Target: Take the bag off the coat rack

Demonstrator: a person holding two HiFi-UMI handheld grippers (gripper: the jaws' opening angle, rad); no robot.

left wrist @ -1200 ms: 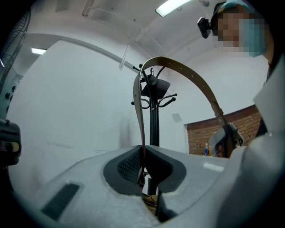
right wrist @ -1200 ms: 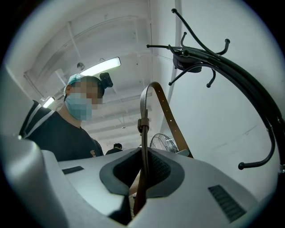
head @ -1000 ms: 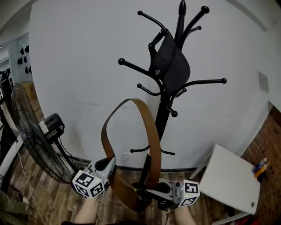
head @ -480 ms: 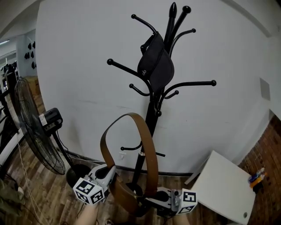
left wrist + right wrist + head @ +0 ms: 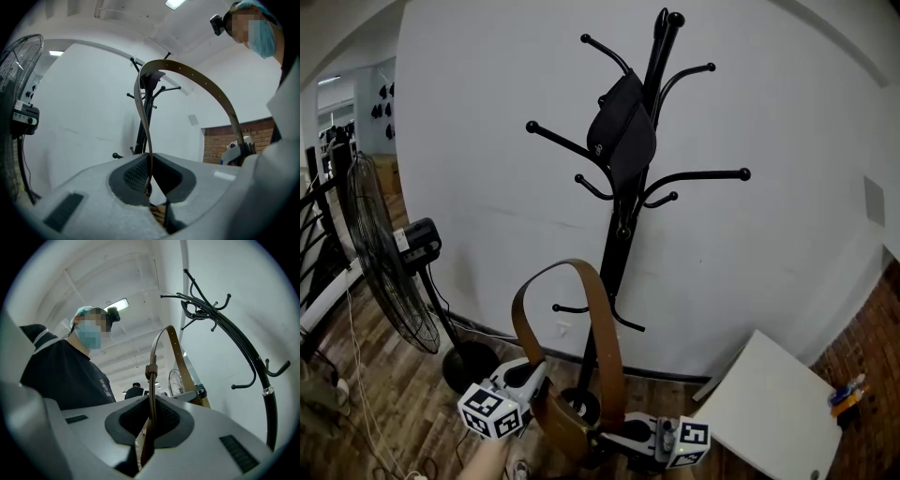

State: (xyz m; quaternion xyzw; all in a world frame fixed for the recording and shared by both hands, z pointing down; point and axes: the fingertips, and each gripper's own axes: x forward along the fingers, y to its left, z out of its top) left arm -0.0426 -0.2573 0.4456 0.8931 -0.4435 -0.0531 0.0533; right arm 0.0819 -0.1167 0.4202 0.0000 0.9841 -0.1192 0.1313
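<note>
A brown leather bag (image 5: 560, 419) hangs free of the black coat rack (image 5: 623, 202), low in the head view. Its strap (image 5: 598, 309) arches up between my two grippers. My left gripper (image 5: 532, 373) is shut on the strap's left end (image 5: 148, 164). On the other end of the strap (image 5: 151, 416) my right gripper (image 5: 617, 437) is shut too. The strap's arch (image 5: 201, 82) crosses the left gripper view. A black bag (image 5: 622, 131) still hangs high on the rack, which also shows as the coat rack (image 5: 243, 348) in the right gripper view.
A standing fan (image 5: 382, 258) with a round base (image 5: 469, 363) is at the left, by the white wall. A white table (image 5: 767, 408) stands at the lower right, beside a brick wall (image 5: 874, 323). The person (image 5: 70, 376) holding the grippers shows in the right gripper view.
The head view has pulled back and swung, so the rack now sits further left and farther off. Both grippers kept hold of the strap and sank slightly in the picture.
</note>
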